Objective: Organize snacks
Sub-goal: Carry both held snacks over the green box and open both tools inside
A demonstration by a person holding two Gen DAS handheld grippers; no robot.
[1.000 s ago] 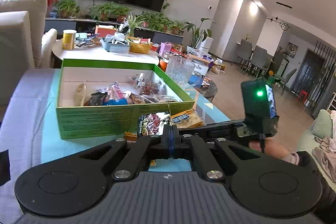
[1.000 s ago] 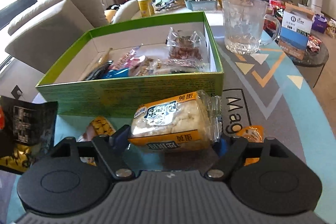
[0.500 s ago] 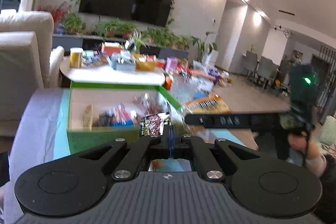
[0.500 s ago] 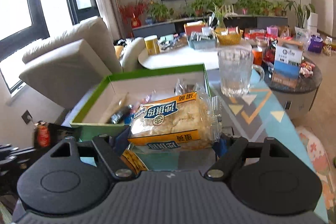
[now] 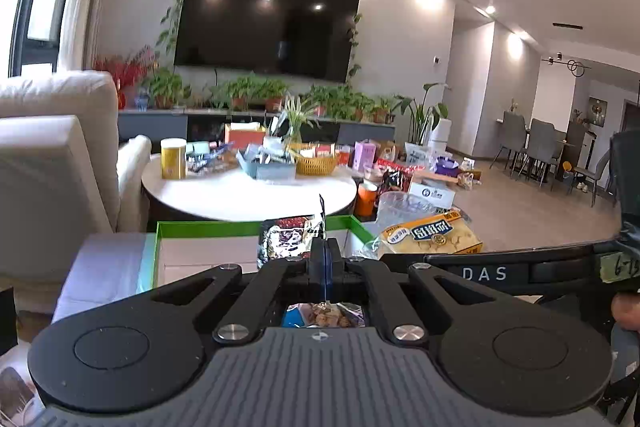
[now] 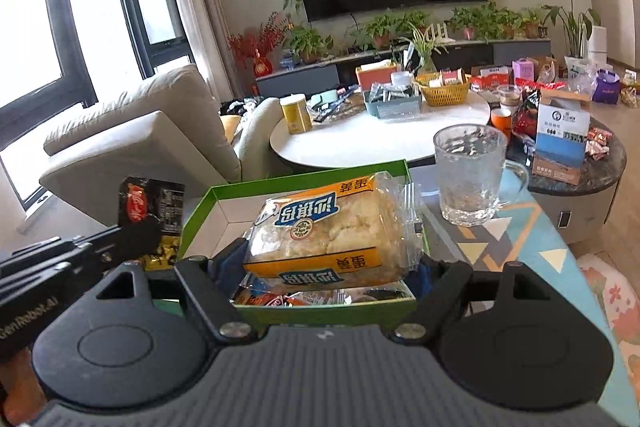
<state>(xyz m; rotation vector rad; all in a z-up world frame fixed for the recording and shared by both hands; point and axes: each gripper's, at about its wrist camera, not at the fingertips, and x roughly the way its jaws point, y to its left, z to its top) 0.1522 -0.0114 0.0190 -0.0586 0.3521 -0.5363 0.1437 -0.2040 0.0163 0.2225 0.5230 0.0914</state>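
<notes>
My right gripper (image 6: 328,261) is shut on a clear bread packet (image 6: 332,231) with orange bands and holds it above the green box (image 6: 280,183). Several wrapped snacks lie on the box's floor. My left gripper (image 5: 325,247) is shut on the edge of a black snack packet (image 5: 286,239) with red print, raised over the box's near left side. In the right wrist view the left gripper (image 6: 144,233) and its black packet (image 6: 154,203) hang left of the box. The left wrist view shows the bread packet (image 5: 432,237) and one right gripper finger (image 5: 480,273) to its right.
A glass mug (image 6: 468,175) stands on the patterned mat (image 6: 520,243) right of the box. Behind it are a cluttered round white table (image 6: 360,143) and a dark side table (image 6: 600,179) with boxes. A beige sofa (image 6: 140,147) is at the left.
Both grippers have risen with their packets. The bread packet came off the mat to above the box. The left view has tilted up and shifted over the box.
</notes>
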